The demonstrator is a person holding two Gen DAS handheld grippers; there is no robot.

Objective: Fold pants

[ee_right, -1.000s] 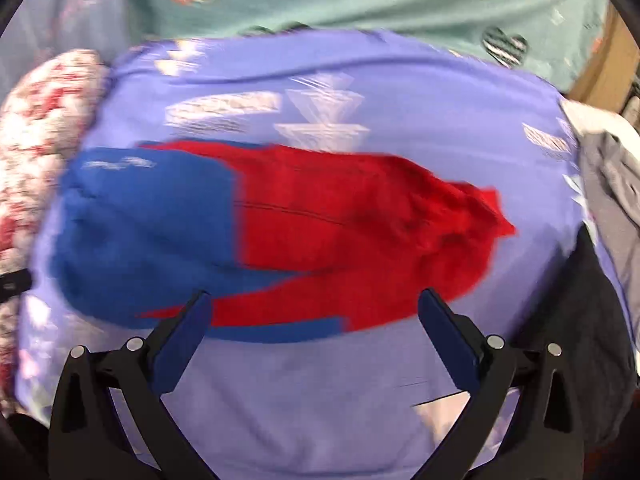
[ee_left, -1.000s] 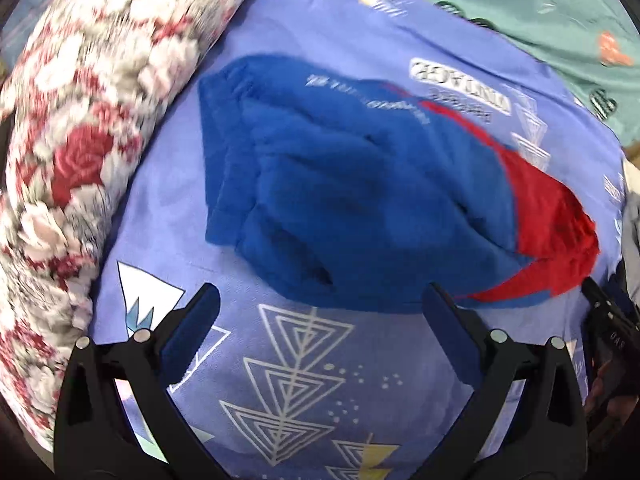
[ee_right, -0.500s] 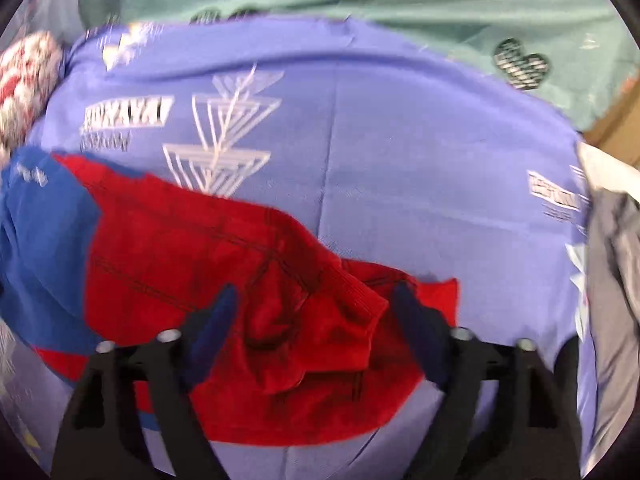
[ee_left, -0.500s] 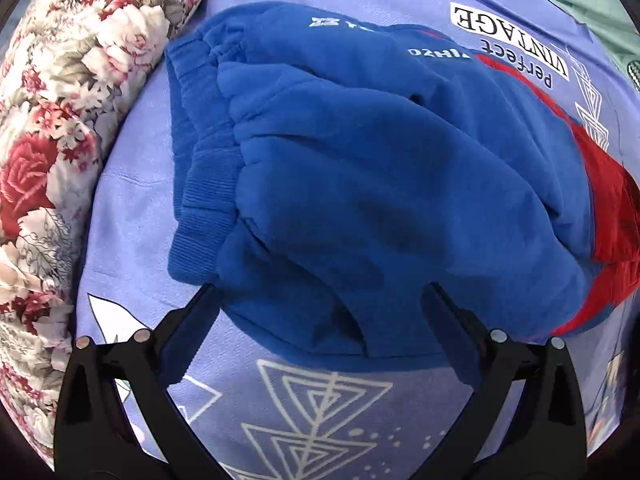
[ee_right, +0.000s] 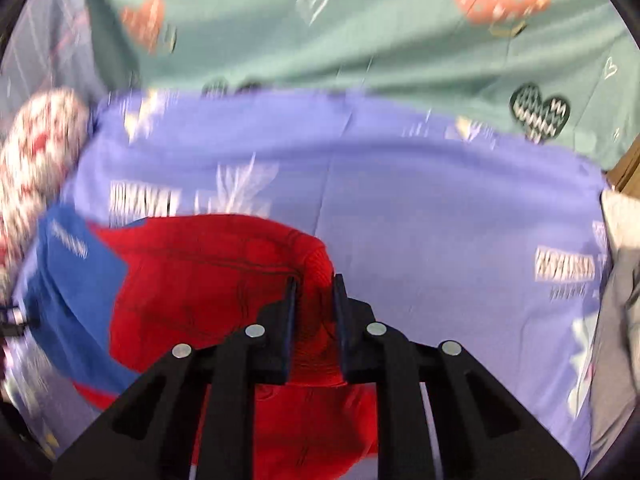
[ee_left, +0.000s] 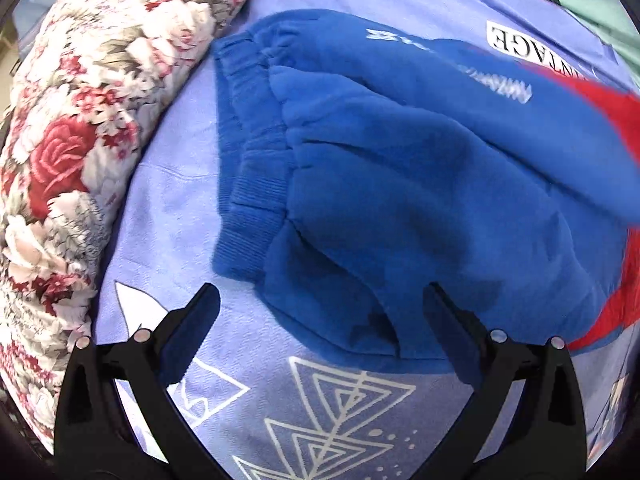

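The pants (ee_left: 420, 184) are blue at the waist and red at the leg end, lying on a purple printed sheet (ee_left: 328, 412). In the left wrist view the ribbed blue waistband (ee_left: 248, 184) faces left. My left gripper (ee_left: 320, 312) is open, its fingers just in front of the near blue hem. In the right wrist view my right gripper (ee_right: 314, 300) is shut on the red leg end (ee_right: 316, 264) and lifts it toward the blue part (ee_right: 72, 280).
A floral bolster (ee_left: 76, 152) runs along the left of the sheet. A teal heart-print cloth (ee_right: 340, 28) lies beyond the sheet. Grey and white clothes (ee_right: 620, 280) lie at the right edge.
My right gripper has closed on the red leg end and raised it, moving it toward the blue part. My left gripper has moved in close to the blue waist end and stays open.
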